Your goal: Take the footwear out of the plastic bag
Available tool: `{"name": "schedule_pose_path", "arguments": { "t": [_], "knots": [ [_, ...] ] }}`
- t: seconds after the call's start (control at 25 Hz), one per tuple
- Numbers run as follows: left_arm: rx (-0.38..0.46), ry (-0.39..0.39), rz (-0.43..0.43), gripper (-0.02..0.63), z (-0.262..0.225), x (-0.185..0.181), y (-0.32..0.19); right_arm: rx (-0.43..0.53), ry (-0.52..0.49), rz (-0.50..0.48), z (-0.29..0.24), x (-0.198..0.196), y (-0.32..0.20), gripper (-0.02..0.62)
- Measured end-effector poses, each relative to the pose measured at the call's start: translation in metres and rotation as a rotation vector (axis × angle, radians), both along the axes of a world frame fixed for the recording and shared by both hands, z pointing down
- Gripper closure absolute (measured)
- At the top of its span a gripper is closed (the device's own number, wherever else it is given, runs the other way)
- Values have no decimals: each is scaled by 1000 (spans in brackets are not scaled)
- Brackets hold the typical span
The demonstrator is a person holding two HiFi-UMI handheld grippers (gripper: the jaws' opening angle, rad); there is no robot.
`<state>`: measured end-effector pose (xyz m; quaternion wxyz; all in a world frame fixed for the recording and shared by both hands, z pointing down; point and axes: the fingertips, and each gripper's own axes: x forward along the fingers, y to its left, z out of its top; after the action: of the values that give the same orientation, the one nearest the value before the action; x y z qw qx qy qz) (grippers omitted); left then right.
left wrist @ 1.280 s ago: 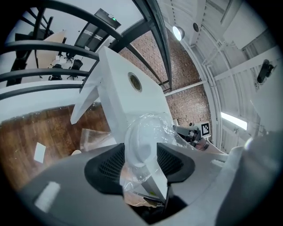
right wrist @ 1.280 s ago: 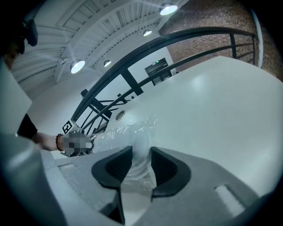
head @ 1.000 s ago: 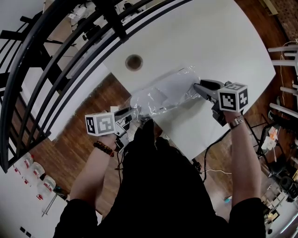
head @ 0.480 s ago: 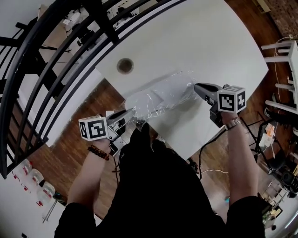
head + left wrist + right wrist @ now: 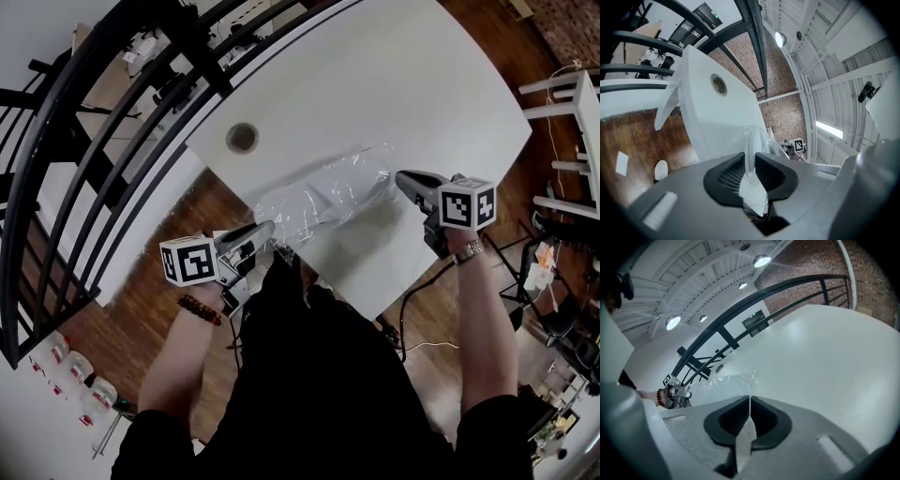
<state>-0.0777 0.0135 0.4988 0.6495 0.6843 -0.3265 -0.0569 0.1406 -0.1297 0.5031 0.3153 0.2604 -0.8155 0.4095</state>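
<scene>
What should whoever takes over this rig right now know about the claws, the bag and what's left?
Left claw: has just been closing, now pinched on one end of the clear crinkled plastic bag.
Right claw: has just been closing, now pinched on the bag's opposite end.
The bag lies stretched between them on the white table, near its edge. The pale footwear is inside, dim through the film.
Done: both ends gripped.
Left: open the bag and take the footwear out.

Left gripper [image 5: 269,227], right gripper [image 5: 400,177]; just closed on bag [image 5: 323,195]
</scene>
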Motion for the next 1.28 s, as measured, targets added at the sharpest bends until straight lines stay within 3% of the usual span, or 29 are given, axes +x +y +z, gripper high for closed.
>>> {"name": "schedule_pose_path", "arguments": {
  "t": [0.48,1.28],
  "knots": [
    [25,23,35,520,-10,14,0,90,81,55,-6,20,-1,600],
    [1,8,50,523,1,10,7,82,144,153,7,51,-3,603]
  ]
}}
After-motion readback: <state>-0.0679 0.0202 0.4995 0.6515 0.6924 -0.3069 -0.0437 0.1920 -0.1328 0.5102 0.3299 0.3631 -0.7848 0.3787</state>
